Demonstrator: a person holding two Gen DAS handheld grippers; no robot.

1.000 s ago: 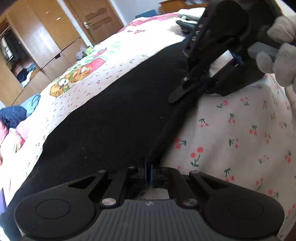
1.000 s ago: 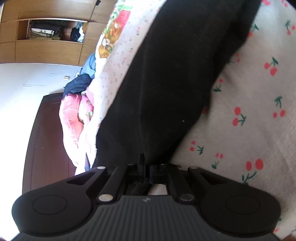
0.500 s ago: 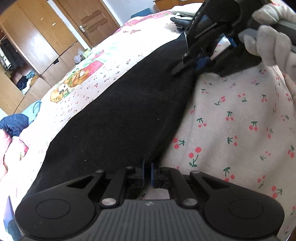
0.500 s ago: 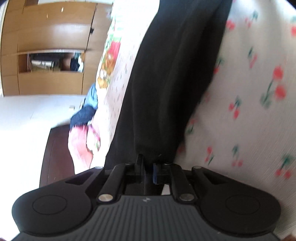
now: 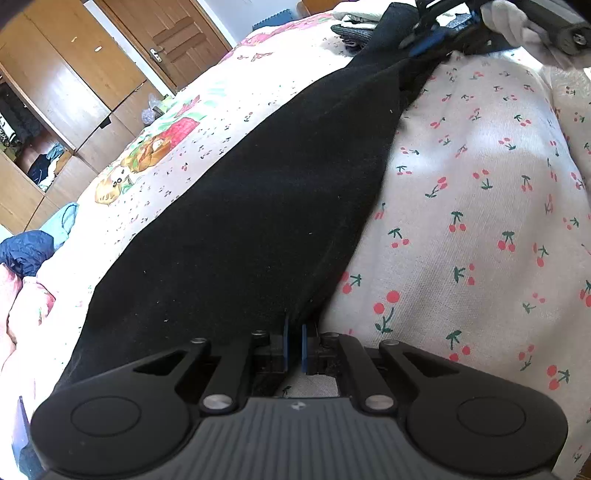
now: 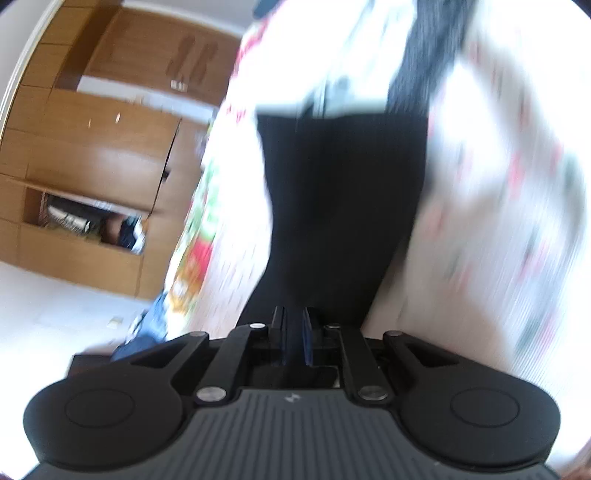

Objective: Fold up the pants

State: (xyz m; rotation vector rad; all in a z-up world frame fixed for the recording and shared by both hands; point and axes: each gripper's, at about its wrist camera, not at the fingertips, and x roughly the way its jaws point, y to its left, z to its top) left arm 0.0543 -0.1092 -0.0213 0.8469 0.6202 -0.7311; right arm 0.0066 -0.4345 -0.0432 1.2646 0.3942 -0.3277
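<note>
The black pants [image 5: 266,206] lie stretched along the cherry-print bedsheet [image 5: 480,206]. My left gripper [image 5: 293,341] is shut on the near edge of the pants, low over the bed. My right gripper [image 5: 424,40] shows at the far top of the left wrist view, shut on the far end of the pants and lifting it off the bed. In the blurred right wrist view, the right gripper [image 6: 293,334] pinches black fabric [image 6: 343,206] that hangs down from it.
A gloved hand [image 5: 506,18] holds the right gripper. Wooden wardrobes [image 5: 55,92] and a door [image 5: 173,37] stand beyond the bed. Crumpled clothes [image 5: 26,251] lie at the bed's left end. Folded dark items [image 5: 351,31] sit at the far end.
My right gripper has risen and moved away with the far end of the pants, stretching the fabric. Its view has swung and blurred. My left gripper keeps its hold.
</note>
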